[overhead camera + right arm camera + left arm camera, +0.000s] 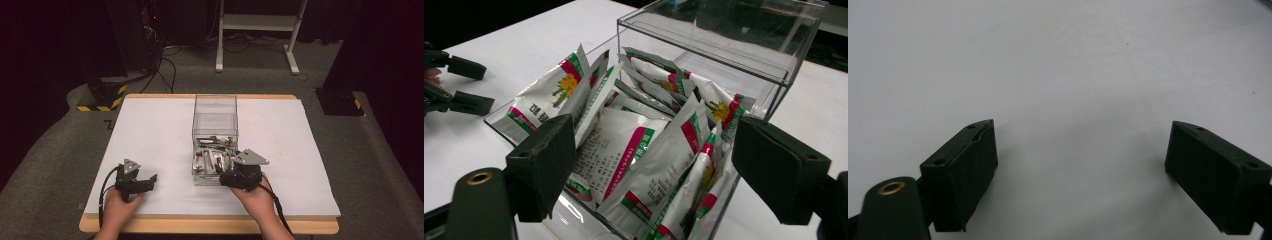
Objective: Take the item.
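Observation:
A clear plastic box (215, 107) stands at the middle of the white table (150, 130). Its near, lower part is open on top and holds several white sachets (212, 159) with red and green print. My right gripper (225, 176) is at the box's near right corner, open. In the right gripper view its jaws straddle the sachets (624, 150) from just above, with nothing gripped, and the box's taller closed part (724, 45) lies behind. My left gripper (150, 182) rests low at the near left, open over bare table (1073, 75), and appears as the left gripper (459, 85) in the right gripper view.
Bare white surface lies on both sides of the box. The table's wooden front edge (210, 225) runs close under both hands. On the floor behind stand a white frame (257, 22), black stands (102, 95) with yellow stripes, and cables.

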### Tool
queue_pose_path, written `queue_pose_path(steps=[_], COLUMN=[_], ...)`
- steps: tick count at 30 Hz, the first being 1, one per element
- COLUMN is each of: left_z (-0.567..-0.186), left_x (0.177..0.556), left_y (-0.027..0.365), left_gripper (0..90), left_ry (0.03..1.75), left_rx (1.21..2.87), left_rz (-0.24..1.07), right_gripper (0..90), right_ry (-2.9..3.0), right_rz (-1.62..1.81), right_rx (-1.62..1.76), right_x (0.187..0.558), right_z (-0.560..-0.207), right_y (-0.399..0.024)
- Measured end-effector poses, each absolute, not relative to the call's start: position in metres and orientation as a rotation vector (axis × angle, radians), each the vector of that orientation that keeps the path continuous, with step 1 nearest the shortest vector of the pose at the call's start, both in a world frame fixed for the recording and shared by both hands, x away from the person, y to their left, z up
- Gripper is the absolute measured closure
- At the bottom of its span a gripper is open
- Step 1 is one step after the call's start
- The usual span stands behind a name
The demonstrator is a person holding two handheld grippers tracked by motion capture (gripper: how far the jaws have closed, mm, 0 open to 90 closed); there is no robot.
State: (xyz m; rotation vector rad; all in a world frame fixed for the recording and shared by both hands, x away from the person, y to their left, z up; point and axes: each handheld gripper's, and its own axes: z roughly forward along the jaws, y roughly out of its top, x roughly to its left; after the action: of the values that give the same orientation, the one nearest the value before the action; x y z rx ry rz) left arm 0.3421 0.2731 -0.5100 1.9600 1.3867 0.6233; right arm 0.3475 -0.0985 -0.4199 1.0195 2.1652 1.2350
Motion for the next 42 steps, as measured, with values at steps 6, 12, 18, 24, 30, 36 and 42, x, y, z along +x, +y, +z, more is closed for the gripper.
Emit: queue_pose_path(steps=[6, 12, 18, 24, 30, 36, 42], left_z=[-0.510, -0.510, -0.510, -0.510, -0.510, -0.510, -0.510], left_x=[0.342, 0.342, 0.342, 0.342, 0.342, 0.342, 0.342], left_y=[0.273, 0.273, 0.273, 0.273, 0.273, 0.273, 0.273], left_gripper=[13.6, 13.6, 13.6, 13.6, 13.6, 13.6, 13.6], left_ry=[1.386, 1.388, 1.386, 1.387, 1.387, 1.386, 1.386], left_rx=[1.961, 1.958, 1.964, 1.962, 1.962, 1.962, 1.962], left_rz=[0.623, 0.623, 0.623, 0.623, 0.623, 0.623, 0.623], right_gripper=[19.4, 21.7, 25.7, 29.7, 36.2, 41.5, 44.3], right_ry=[2.173, 2.185, 2.192, 2.209, 2.224, 2.249, 2.252], right_rz=[1.240, 1.249, 1.257, 1.266, 1.274, 1.297, 1.280], right_rx=[0.999, 0.981, 0.958, 0.943, 0.943, 0.948, 0.962], right_x=[0.345, 0.344, 0.341, 0.340, 0.340, 0.340, 0.340], right_z=[-0.419, -0.419, -0.418, -0.419, -0.421, -0.422, -0.425], right_y=[-0.094, -0.090, -0.083, -0.079, -0.075, -0.073, -0.069])
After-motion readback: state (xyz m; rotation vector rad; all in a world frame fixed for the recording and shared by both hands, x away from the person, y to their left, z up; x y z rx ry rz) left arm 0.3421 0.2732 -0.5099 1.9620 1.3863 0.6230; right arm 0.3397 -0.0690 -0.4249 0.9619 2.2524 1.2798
